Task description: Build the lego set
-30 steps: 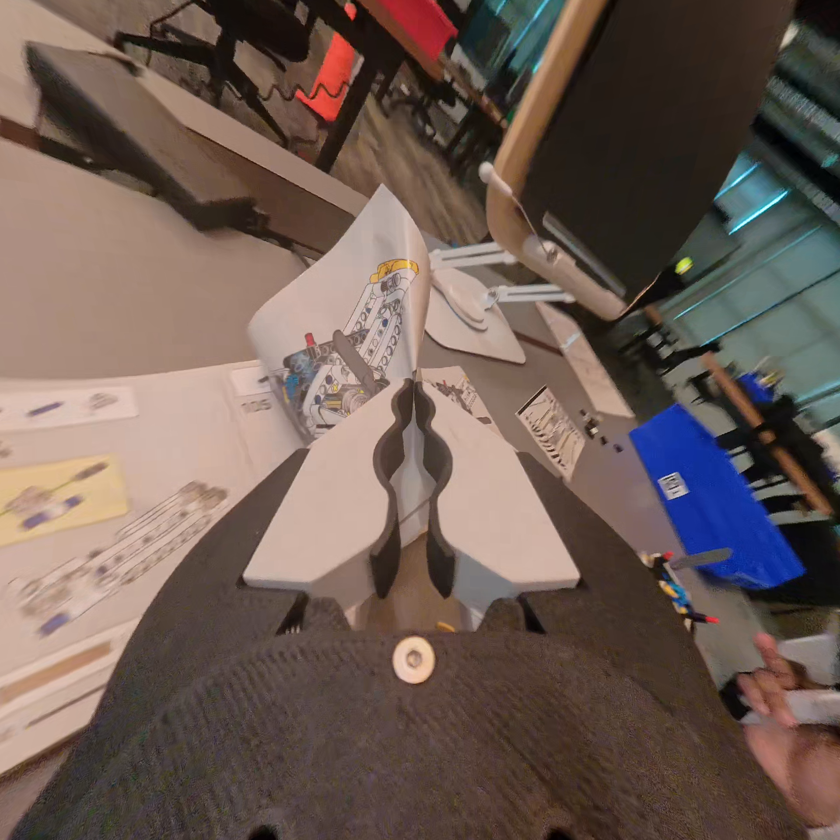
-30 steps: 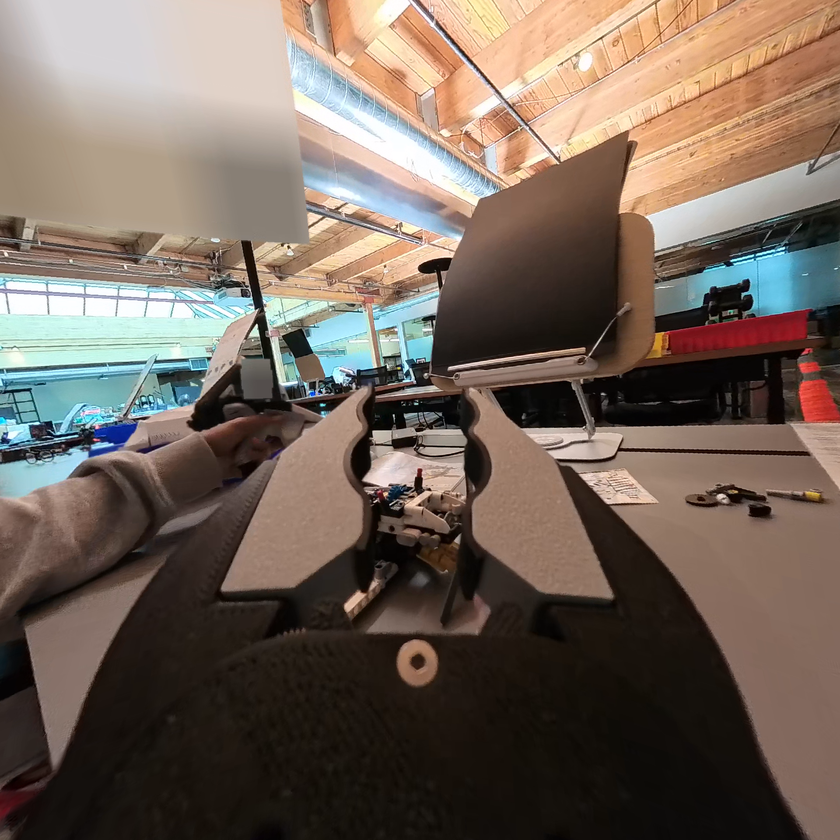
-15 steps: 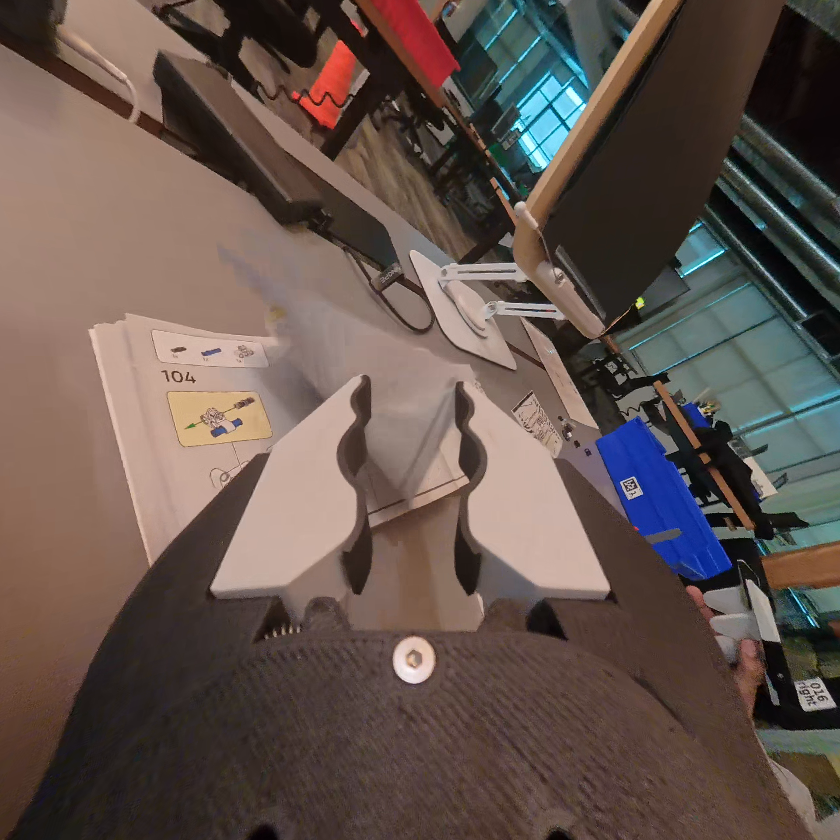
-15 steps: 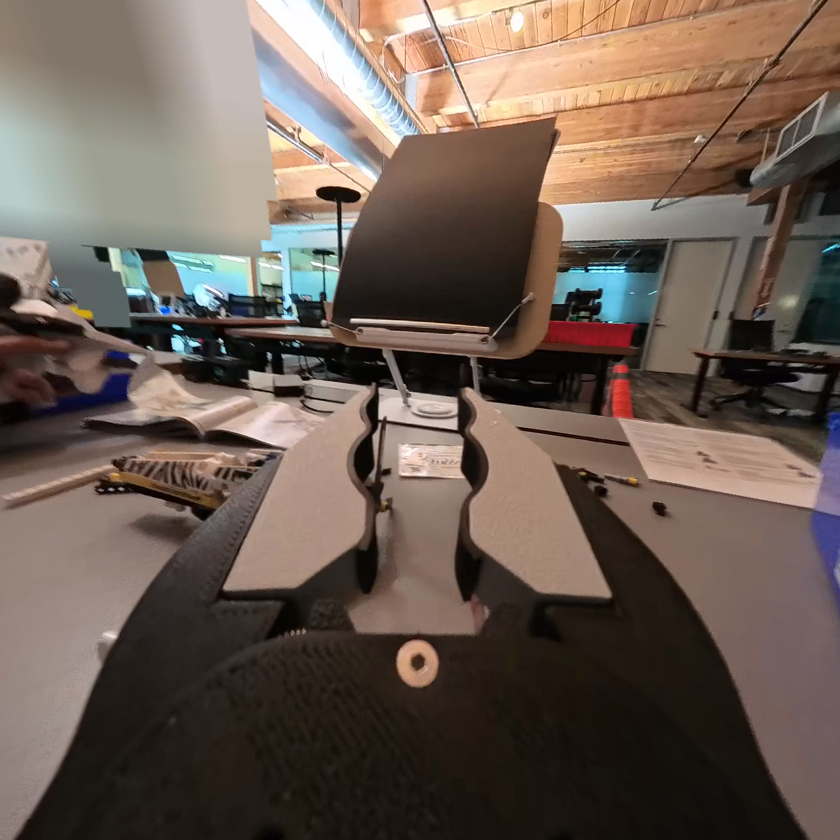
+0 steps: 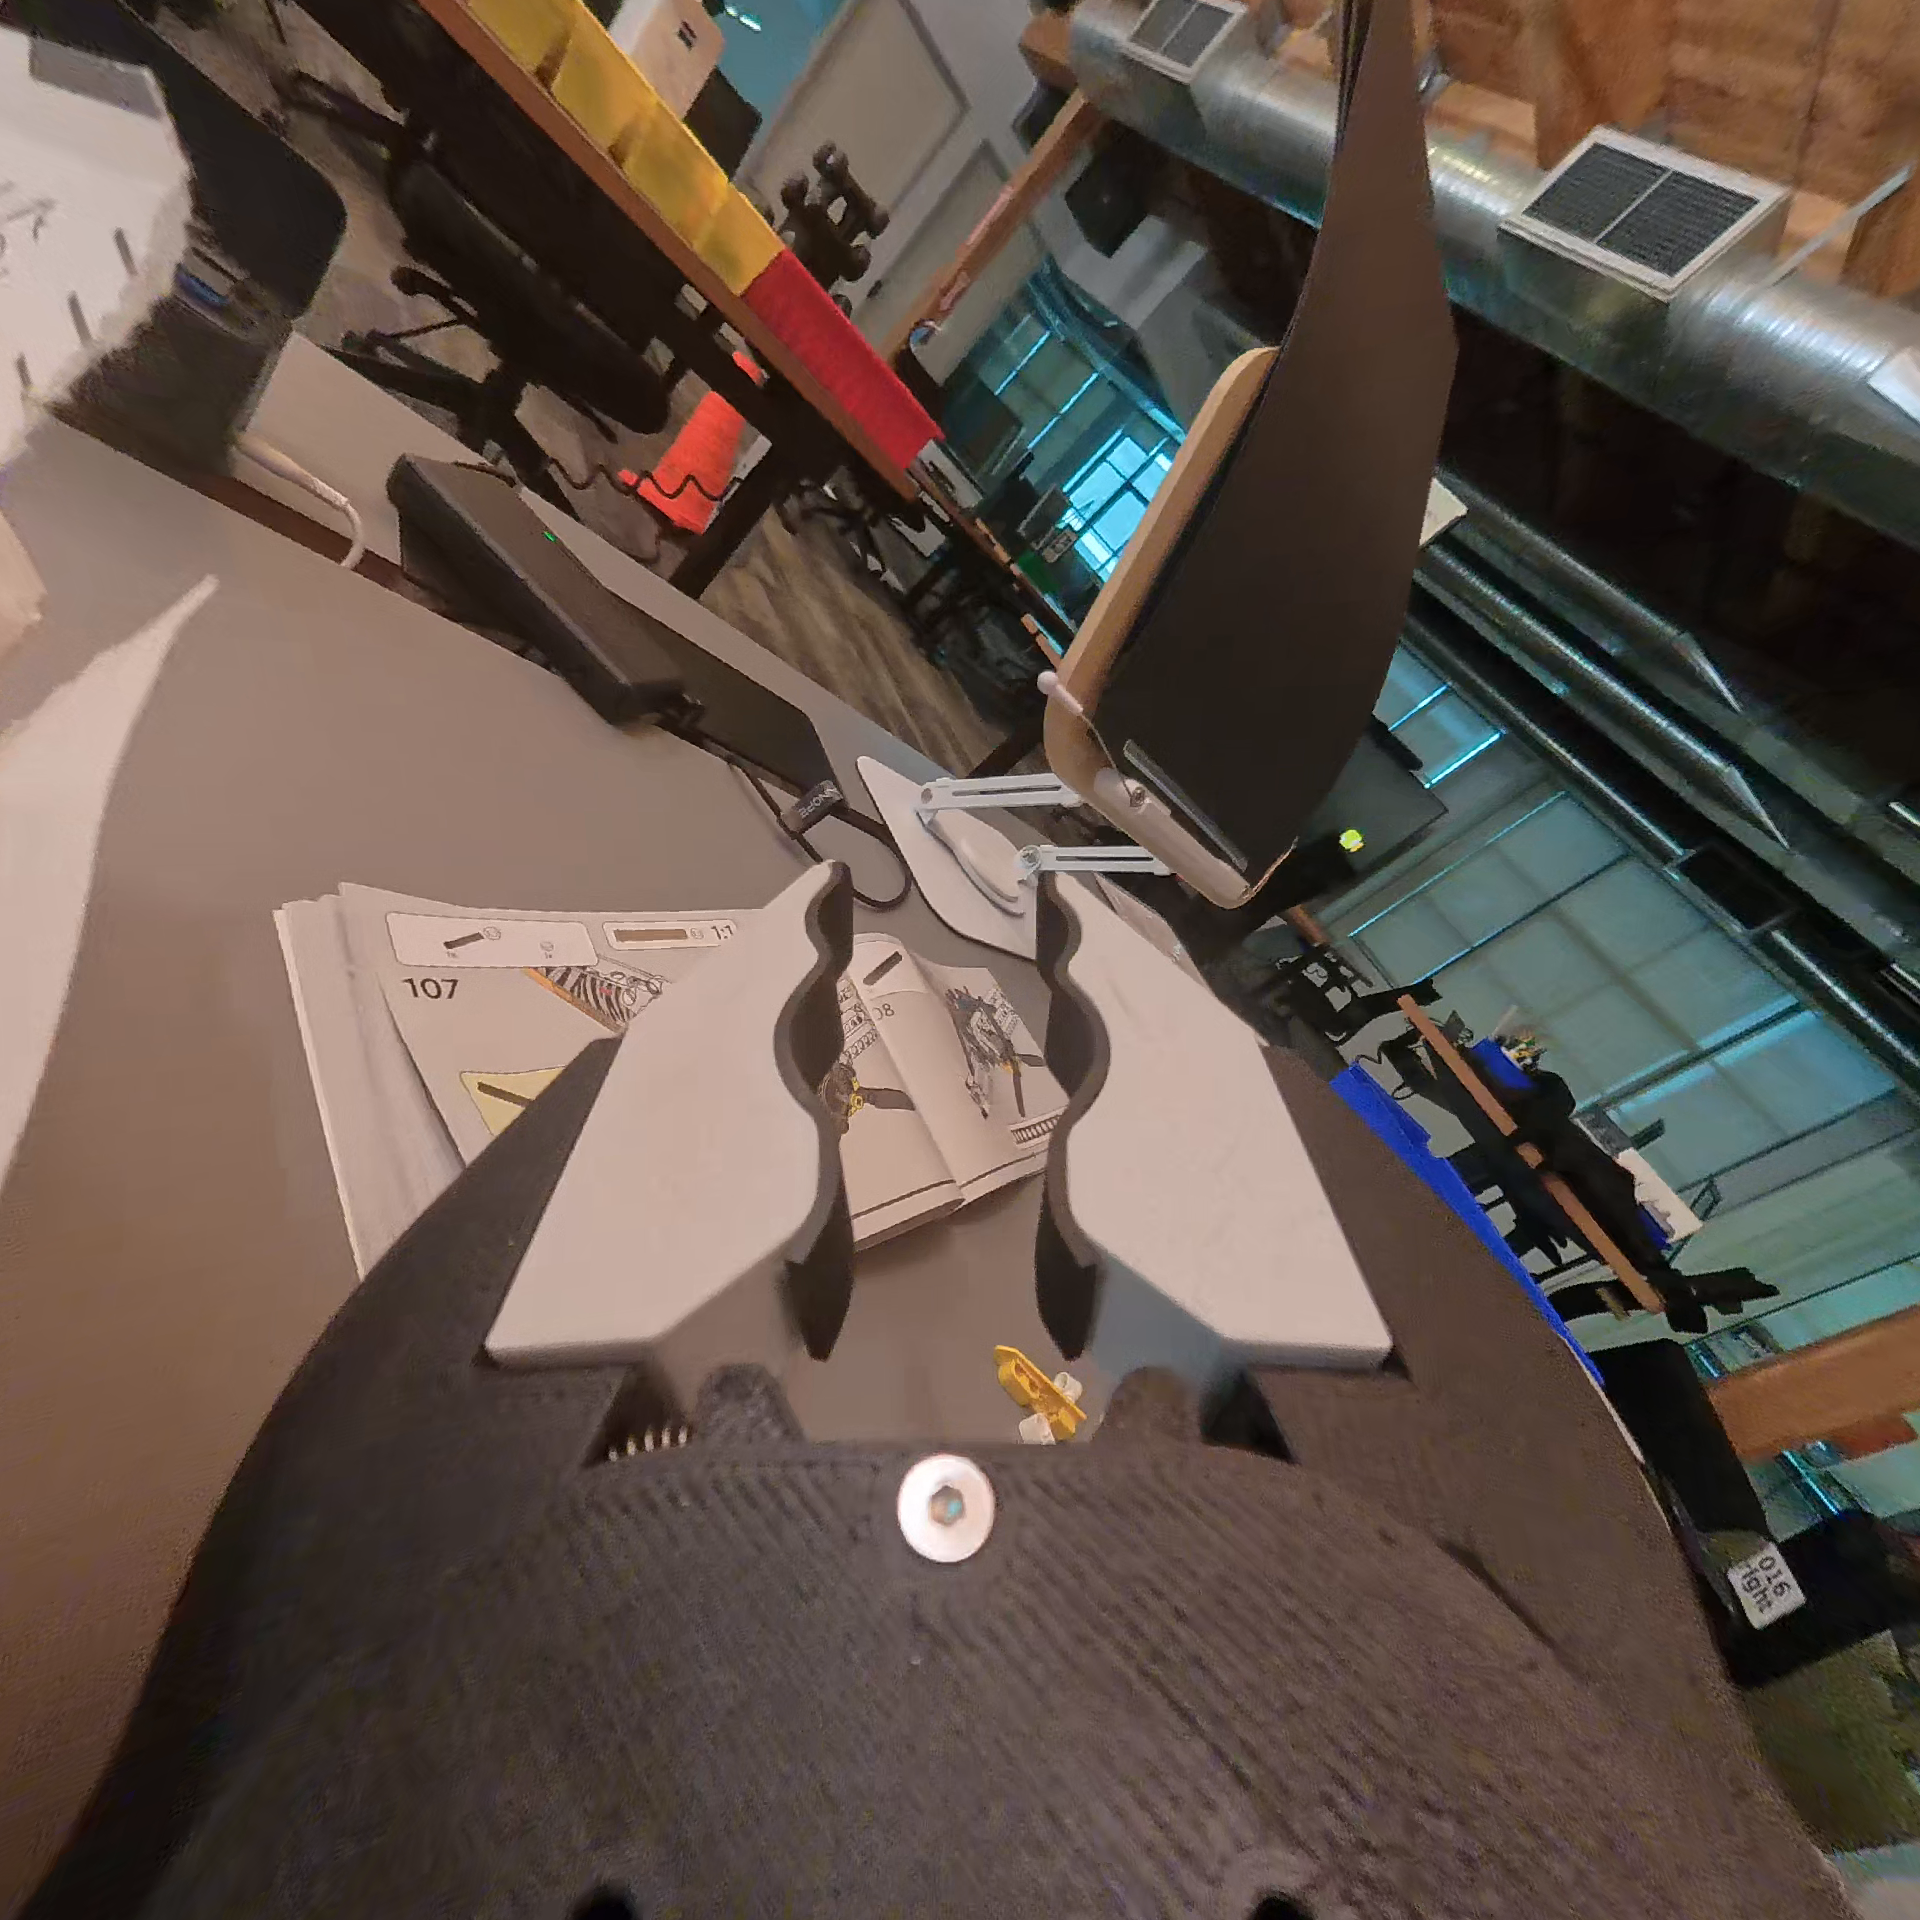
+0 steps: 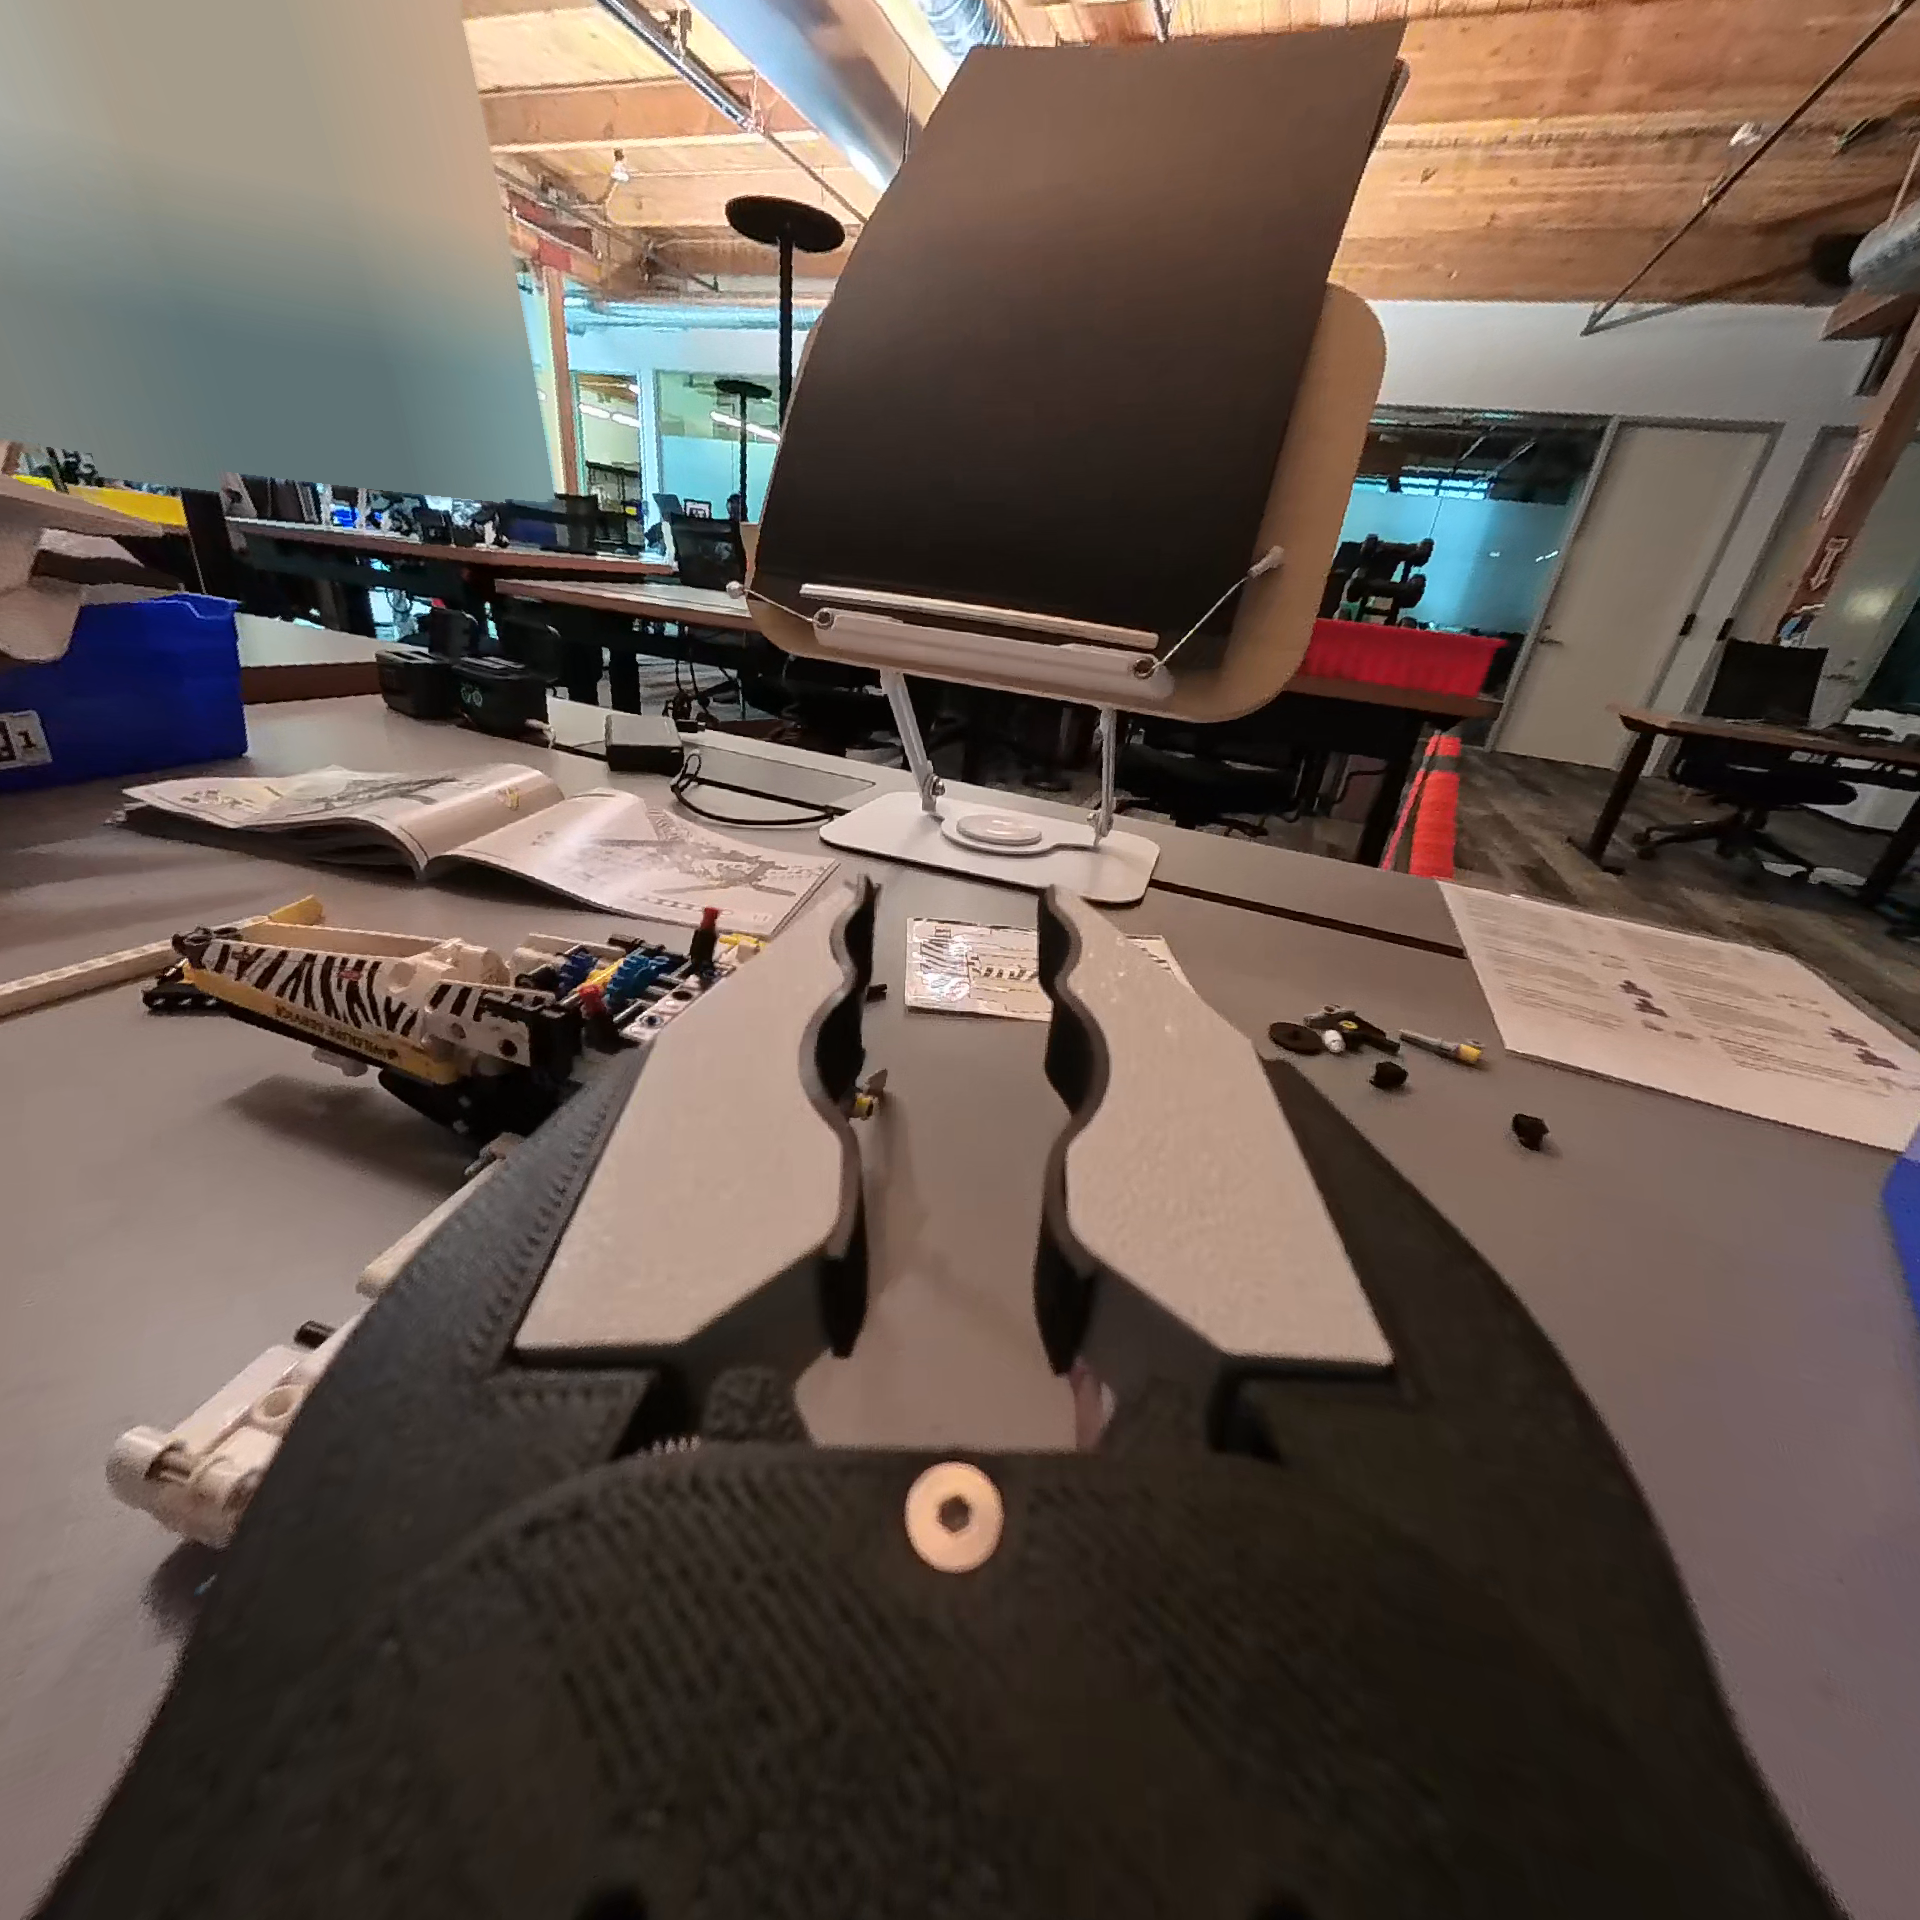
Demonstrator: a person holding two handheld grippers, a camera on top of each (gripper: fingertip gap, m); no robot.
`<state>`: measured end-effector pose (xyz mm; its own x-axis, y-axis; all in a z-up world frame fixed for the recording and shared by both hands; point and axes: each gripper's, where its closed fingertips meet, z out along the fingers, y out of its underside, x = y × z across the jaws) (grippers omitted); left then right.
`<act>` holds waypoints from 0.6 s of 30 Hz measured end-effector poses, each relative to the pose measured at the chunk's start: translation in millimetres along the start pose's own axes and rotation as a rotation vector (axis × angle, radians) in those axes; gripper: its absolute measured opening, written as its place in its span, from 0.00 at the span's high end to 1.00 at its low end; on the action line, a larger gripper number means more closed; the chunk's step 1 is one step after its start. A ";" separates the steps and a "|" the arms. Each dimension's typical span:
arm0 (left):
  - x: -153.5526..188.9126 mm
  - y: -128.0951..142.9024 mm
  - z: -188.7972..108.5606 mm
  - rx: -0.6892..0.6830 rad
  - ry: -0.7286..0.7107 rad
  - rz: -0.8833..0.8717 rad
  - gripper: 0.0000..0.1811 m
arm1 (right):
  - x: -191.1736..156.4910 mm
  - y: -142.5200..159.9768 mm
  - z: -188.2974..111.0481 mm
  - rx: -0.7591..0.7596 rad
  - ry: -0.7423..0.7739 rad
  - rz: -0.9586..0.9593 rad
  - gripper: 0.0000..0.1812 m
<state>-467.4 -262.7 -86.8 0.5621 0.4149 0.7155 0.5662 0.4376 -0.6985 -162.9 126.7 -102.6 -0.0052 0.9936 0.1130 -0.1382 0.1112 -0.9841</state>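
On a grey table [image 6: 1558, 1299] in an open workshop, the right gripper [image 6: 951, 914] hovers low with its jaws spread and nothing between them. To its left lies the partly built lego model [image 6: 395, 1003], a long yellow and white body with black zebra stripes, resting on its side with a cluster of blue, red and black parts at its near end; its lower edge is partly hidden behind the gripper's black body. A loose white beam [image 6: 197, 1444] lies nearer the camera, also half covered by the gripper. Behind the model the instruction booklet [image 6: 488, 831] lies open and flat. Straight ahead, between the fingertips, sits a small sticker sheet [image 6: 971, 966], and beyond it a tall book stand [image 6: 1049, 436] holding a dark panel blocks much of the room. To the right are a few small loose pieces [image 6: 1361, 1039] and a printed sheet of paper [image 6: 1683, 997]. A blue bin [image 6: 114, 675] stands at the far left. In the left wrist view, the left gripper [image 5: 940, 914] is likewise released and empty, held over the open booklet [image 5: 468, 1018], with a small yellow piece [image 5: 1034, 1387] on the table just below its jaws and the stand [image 5: 1247, 582] rising ahead.
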 end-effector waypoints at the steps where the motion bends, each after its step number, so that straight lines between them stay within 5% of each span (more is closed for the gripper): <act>1: -1.1 0.6 0.4 -0.004 -0.004 0.004 0.81 | 1.3 0.2 0.6 0.000 0.003 0.005 0.84; 18: -4.1 18.0 10.2 -0.073 -0.156 0.329 0.84 | 1.9 0.1 1.1 0.003 -0.016 0.027 0.85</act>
<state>-465.6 -248.4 -102.2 0.6255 0.6430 0.4419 0.4152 0.2053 -0.8863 -164.0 128.6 -102.3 -0.0245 0.9958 0.0886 -0.1412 0.0843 -0.9864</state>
